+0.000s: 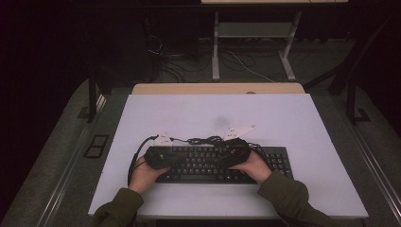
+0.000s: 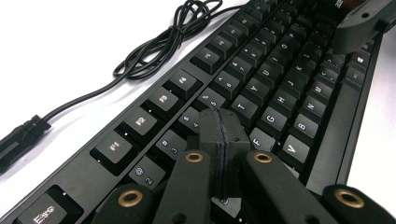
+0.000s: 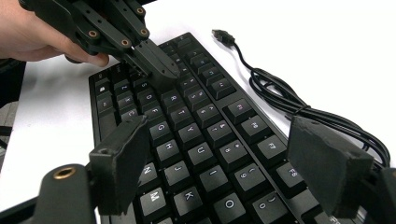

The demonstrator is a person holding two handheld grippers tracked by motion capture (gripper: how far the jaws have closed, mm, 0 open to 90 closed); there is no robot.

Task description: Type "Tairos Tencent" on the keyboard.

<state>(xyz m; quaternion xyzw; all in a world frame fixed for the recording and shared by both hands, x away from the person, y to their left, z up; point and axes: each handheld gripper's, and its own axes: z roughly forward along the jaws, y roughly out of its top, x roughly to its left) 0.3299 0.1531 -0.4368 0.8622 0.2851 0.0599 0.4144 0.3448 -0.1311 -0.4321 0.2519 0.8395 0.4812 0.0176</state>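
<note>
Left gripper (image 2: 219, 140) is sitting with its jaws pressed flat together, nothing between them, its joined tip hovering over or resting on the keys around the R and the 4 of the black keyboard (image 1: 222, 163), which is lying across the near middle of the white table (image 1: 307, 123). From these pictures it is not clear whether the tip is actually pushing a key down. Judging by that pose, the step in hand is pressing single keys with the closed tip, so the hand is doing well to keep the jaws shut and come down straight on the centre of one cap, not on the seam between two. Moving rightward, the keyboard's black cable (image 2: 154, 51) is lying coiled on the table just behind the function row, with its plug (image 3: 223, 36) free, clear of the work. Right gripper (image 3: 224, 172) is holding its jaws wide apart and empty, hanging above the keys near the U, the I and the number row; it is best kept lifted so that neither pad is brushing a key by accident.
</note>
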